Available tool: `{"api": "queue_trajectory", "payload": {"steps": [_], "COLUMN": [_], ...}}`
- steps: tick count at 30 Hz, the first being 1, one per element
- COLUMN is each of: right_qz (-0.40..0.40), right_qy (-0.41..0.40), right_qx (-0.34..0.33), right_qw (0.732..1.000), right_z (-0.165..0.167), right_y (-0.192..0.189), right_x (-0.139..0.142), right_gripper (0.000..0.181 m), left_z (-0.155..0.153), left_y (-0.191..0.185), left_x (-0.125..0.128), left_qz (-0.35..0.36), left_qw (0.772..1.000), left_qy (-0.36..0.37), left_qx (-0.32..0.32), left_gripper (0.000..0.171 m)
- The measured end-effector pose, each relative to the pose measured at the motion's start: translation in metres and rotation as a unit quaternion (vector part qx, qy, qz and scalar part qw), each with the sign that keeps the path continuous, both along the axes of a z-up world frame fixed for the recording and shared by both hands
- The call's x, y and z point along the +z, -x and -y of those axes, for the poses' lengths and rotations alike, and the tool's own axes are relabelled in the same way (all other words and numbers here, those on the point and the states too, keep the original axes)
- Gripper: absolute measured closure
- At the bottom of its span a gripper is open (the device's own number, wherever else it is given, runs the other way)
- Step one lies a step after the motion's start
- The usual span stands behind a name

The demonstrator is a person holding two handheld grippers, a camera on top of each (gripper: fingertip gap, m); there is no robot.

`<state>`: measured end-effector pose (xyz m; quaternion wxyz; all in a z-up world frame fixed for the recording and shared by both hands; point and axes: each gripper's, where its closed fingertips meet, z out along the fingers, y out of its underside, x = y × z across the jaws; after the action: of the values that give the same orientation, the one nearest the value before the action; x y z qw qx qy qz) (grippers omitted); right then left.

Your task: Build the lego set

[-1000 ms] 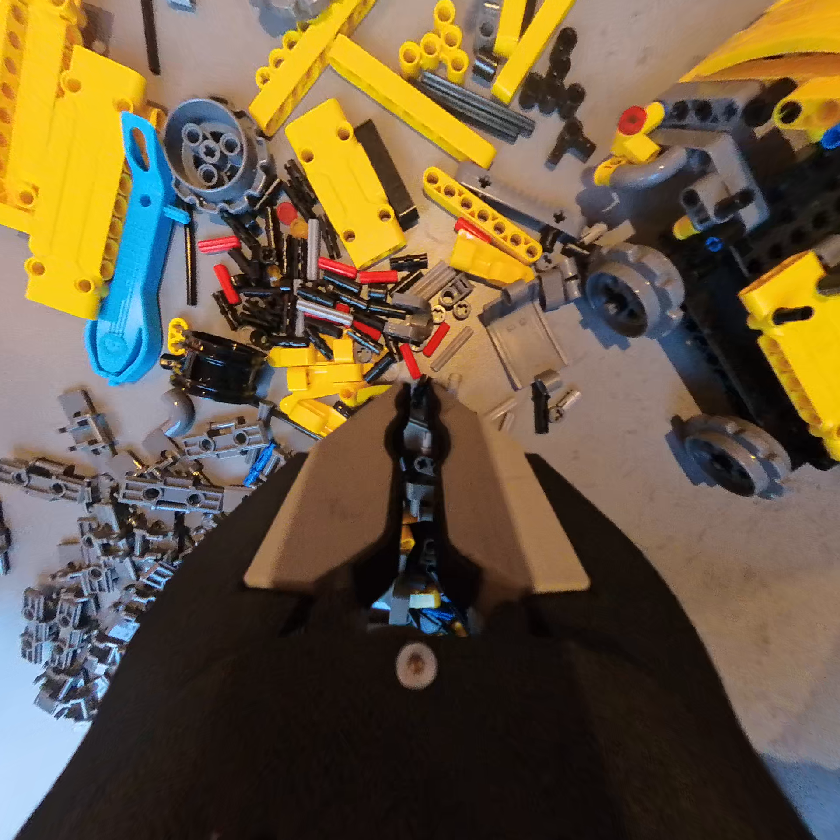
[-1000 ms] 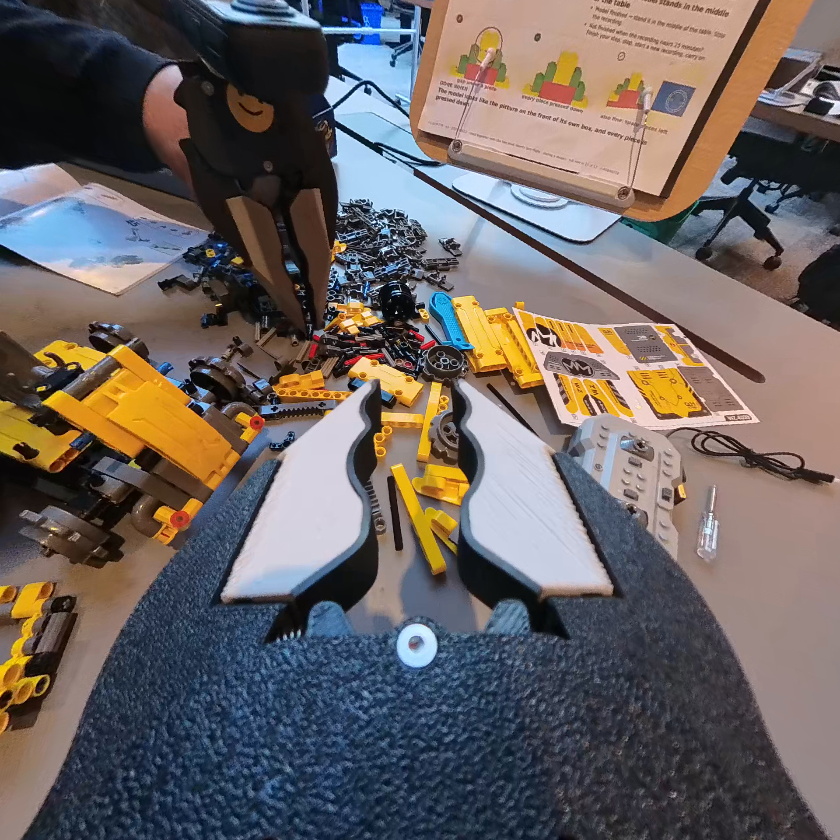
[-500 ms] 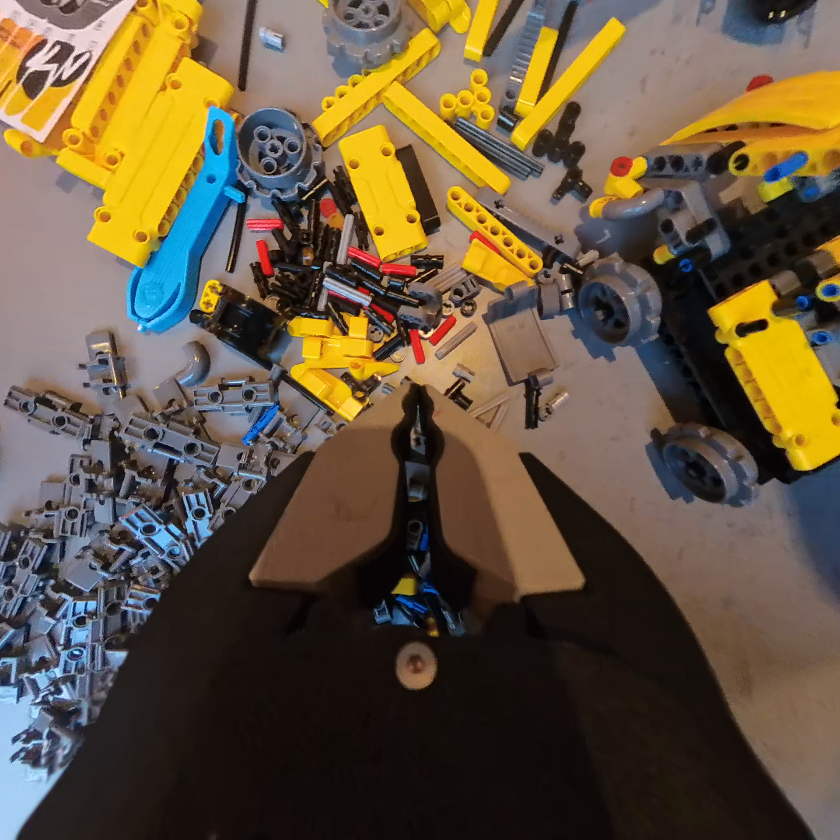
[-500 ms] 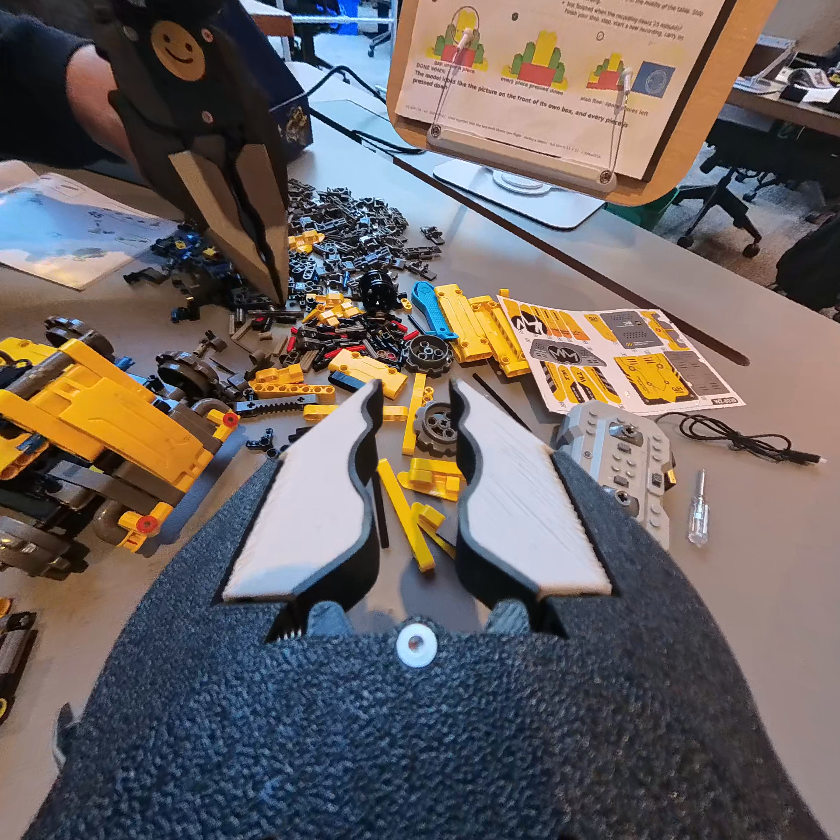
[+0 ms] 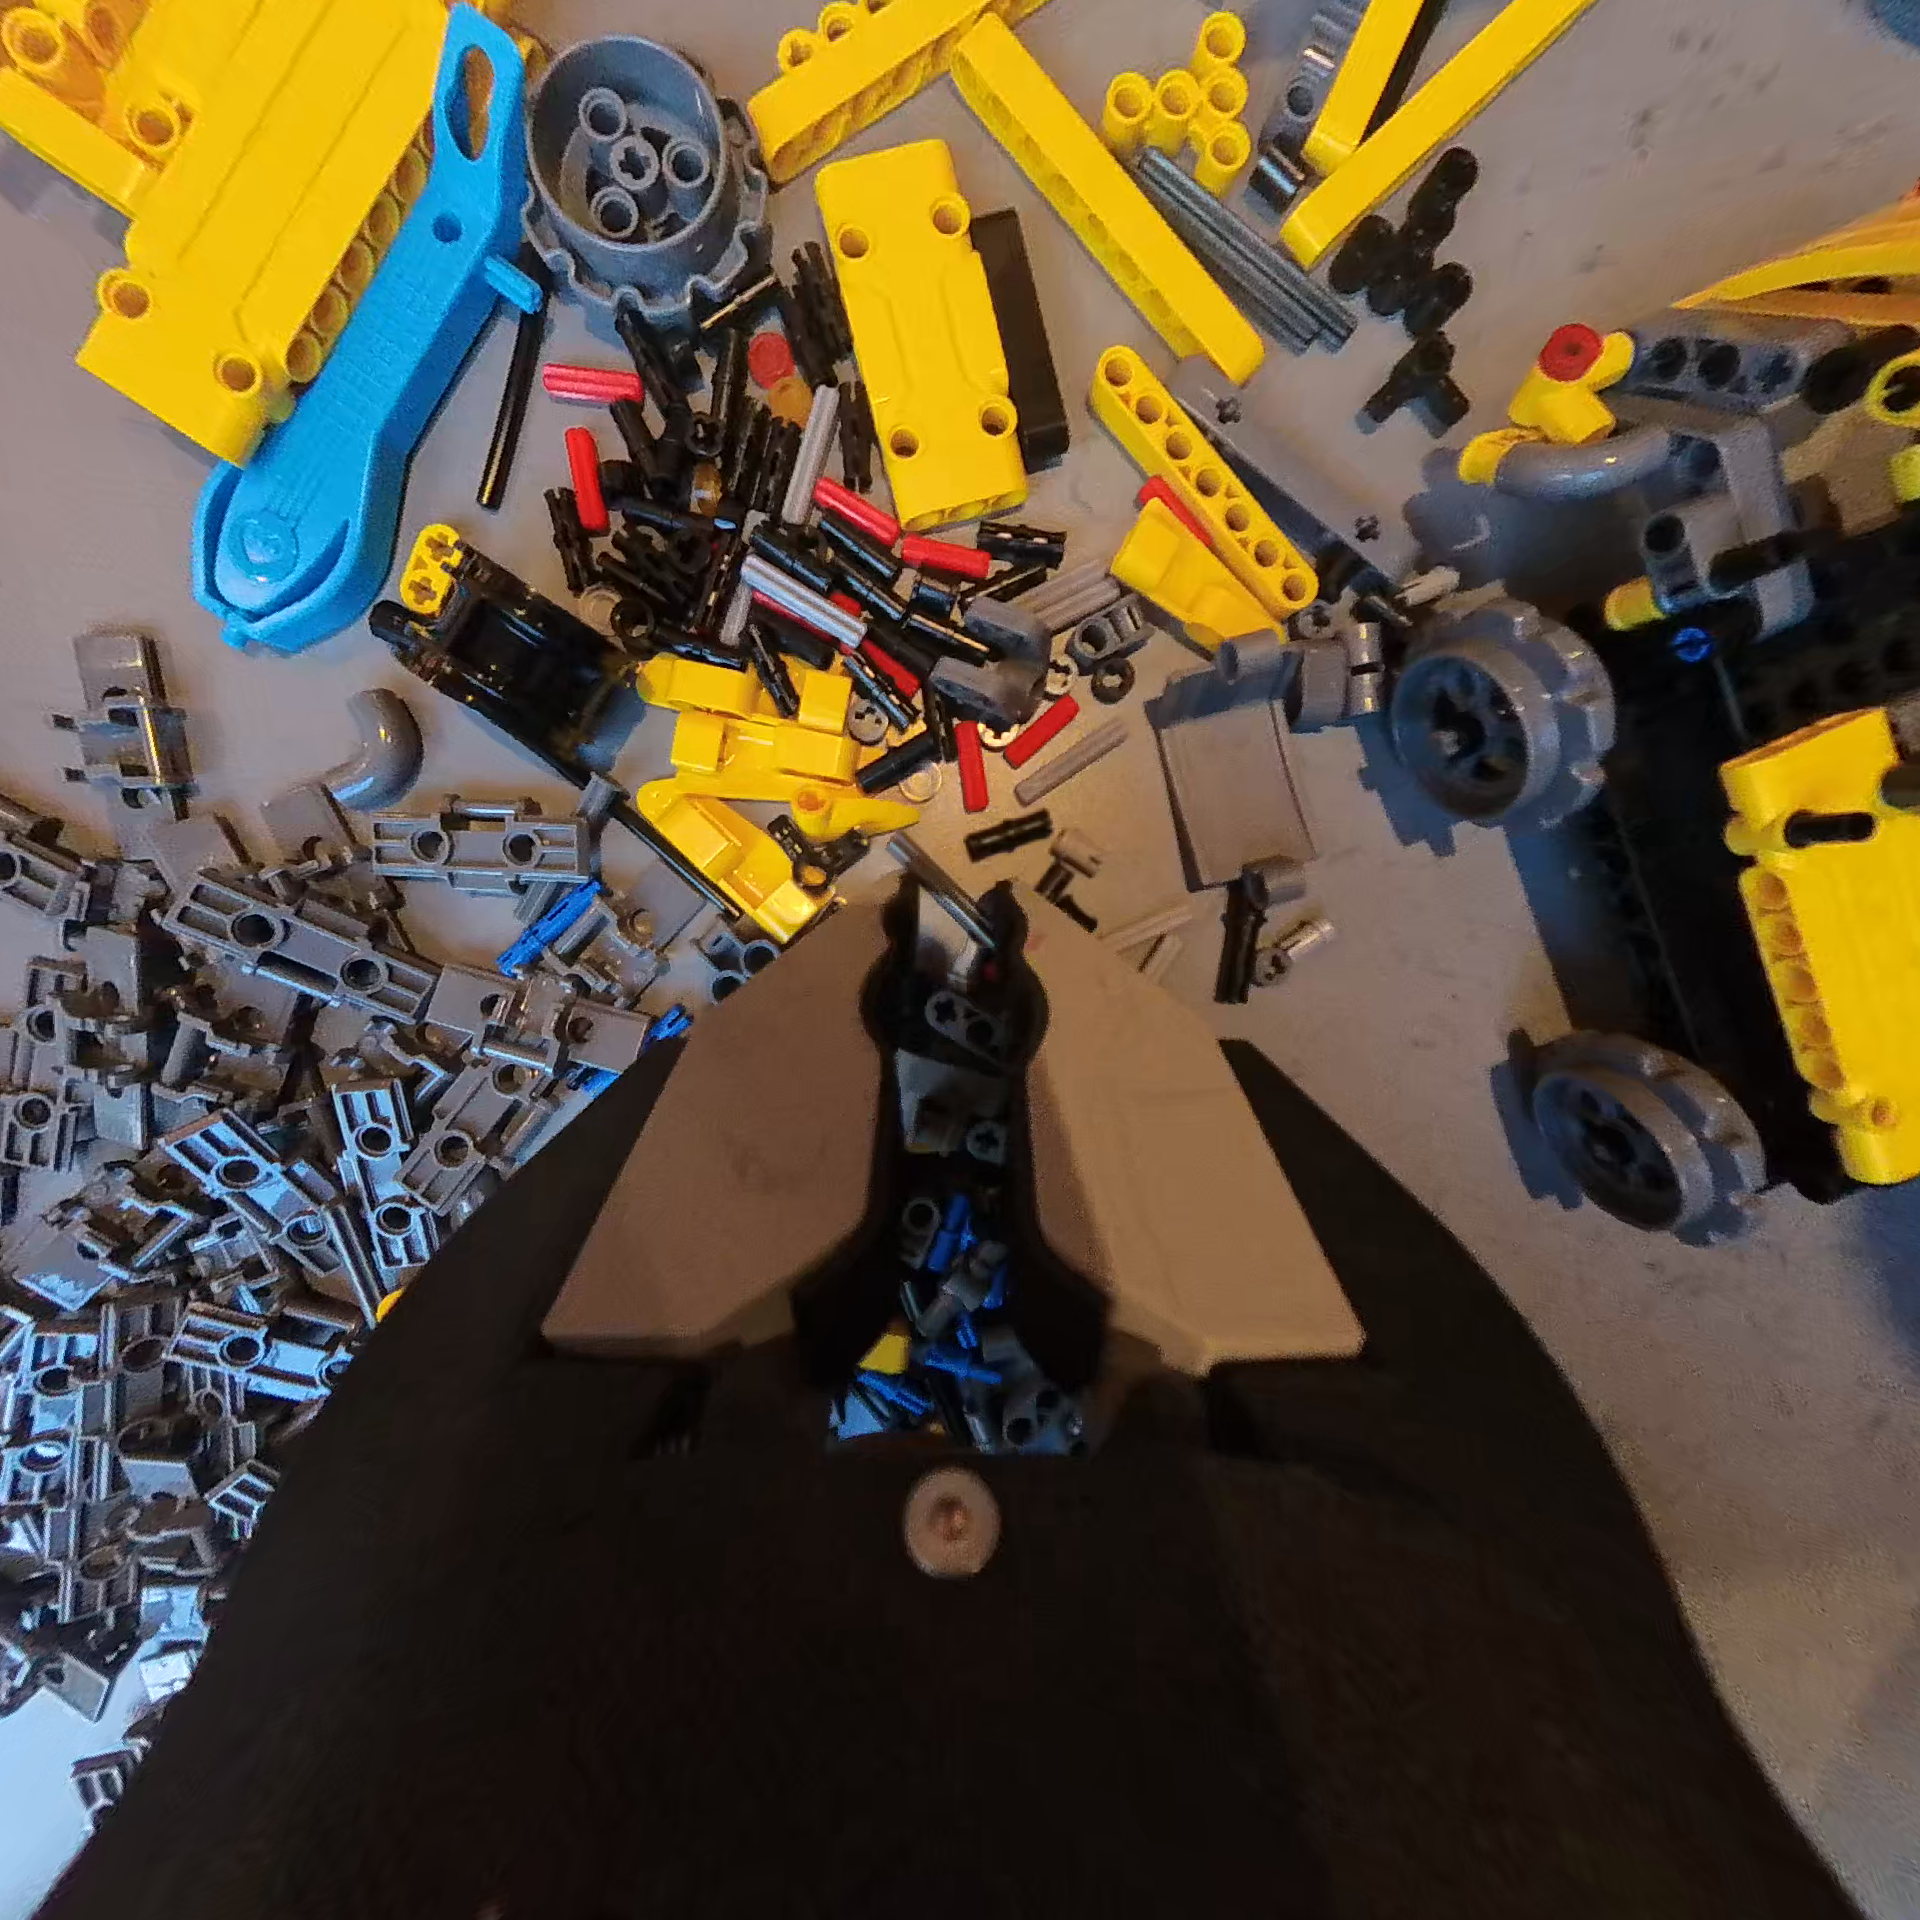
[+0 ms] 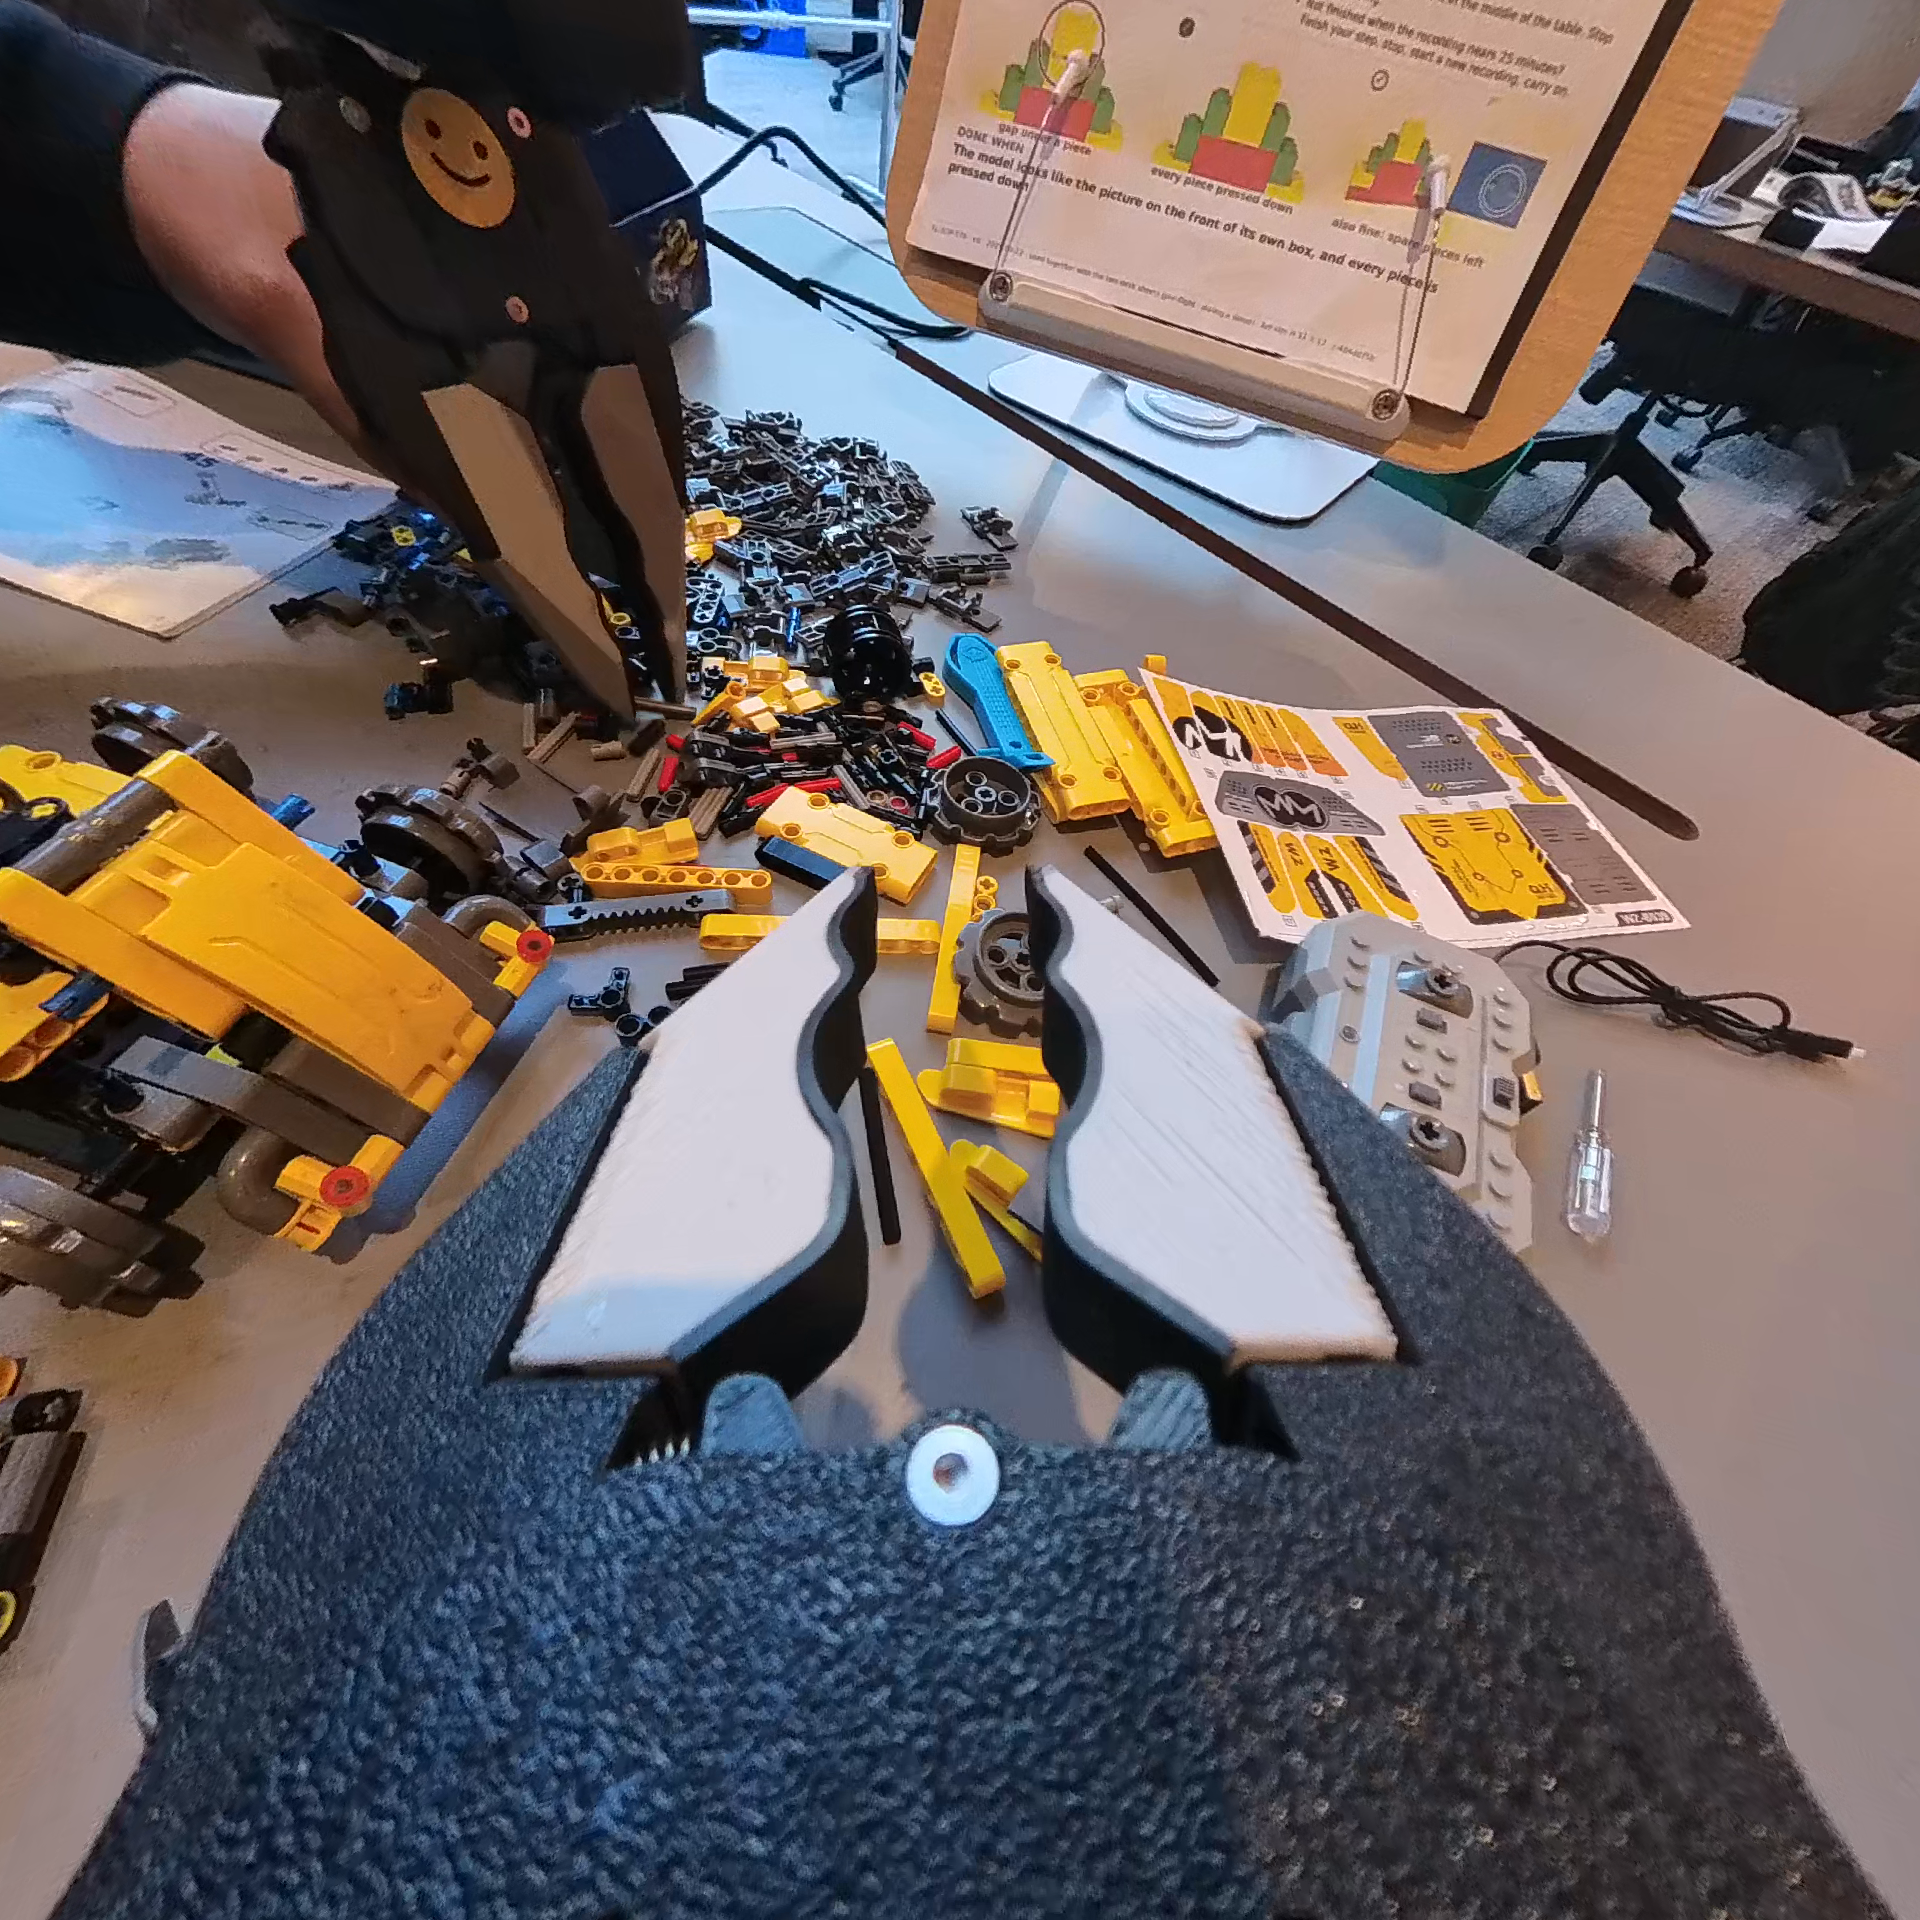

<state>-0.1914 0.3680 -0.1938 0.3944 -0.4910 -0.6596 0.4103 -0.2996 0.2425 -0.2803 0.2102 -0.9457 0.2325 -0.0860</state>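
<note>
On table [image 6: 1351, 644], two grippers [image 6: 951, 894]

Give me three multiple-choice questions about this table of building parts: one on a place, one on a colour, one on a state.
1. Where does the blue brick separator lie?
A) against the yellow panels
B) on the sticker sheet
C) on the half-built vehicle

2. What colour is the coiled cable?
A) white
B) red
C) black

3. How do the right gripper's fingers stand?
A) shut on a beam
B) open, holding nothing
C) shut, empty

Answers:
1 A: it lies along the panels' edge.
2 C: it shows black against the grey table.
3 B: a clear gap separates the fingers, with loose parts seen through it.
</note>
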Motion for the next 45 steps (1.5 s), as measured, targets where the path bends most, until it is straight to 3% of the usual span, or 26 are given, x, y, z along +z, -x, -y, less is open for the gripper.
{"api": "queue_trajectory", "payload": {"steps": [6,19,27,32,39,45], "right_qz": [-0.001,0.0,-0.002,0.0,0.0,0.002], "right_qy": [-0.005,0.003,0.008,0.005,0.005,0.001], "right_qx": [0.005,0.018,0.02,0.023,0.023,0.022], "right_qw": [1.0,1.0,1.0,1.0,1.0,1.0], "right_z": [0.002,0.008,0.009,0.011,0.011,0.011], "right_y": [-0.001,-0.001,-0.001,-0.001,-0.001,-0.001], "right_x": [0.001,0.0,0.002,0.001,0.002,0.0], "right_gripper": [0.153,0.154,0.154,0.154,0.154,0.153], "left_z": [-0.003,-0.002,-0.003,-0.007,0.0,0.011], "left_y": [-0.005,-0.012,-0.01,-0.01,-0.012,-0.007], "left_x": [0.006,0.01,0.0,-0.001,-0.001,0.014], "left_qz": [-0.011,-0.042,-0.064,-0.056,-0.041,-0.052], "left_qw": [1.0,0.979,0.968,0.966,0.973,0.984], "left_qy": [-0.011,-0.018,0.002,0.013,0.013,-0.011], "left_qx": [-0.019,-0.198,-0.244,-0.251,-0.226,-0.168], "left_gripper": [0.157,0.158,0.155,0.165,0.168,0.168]}}
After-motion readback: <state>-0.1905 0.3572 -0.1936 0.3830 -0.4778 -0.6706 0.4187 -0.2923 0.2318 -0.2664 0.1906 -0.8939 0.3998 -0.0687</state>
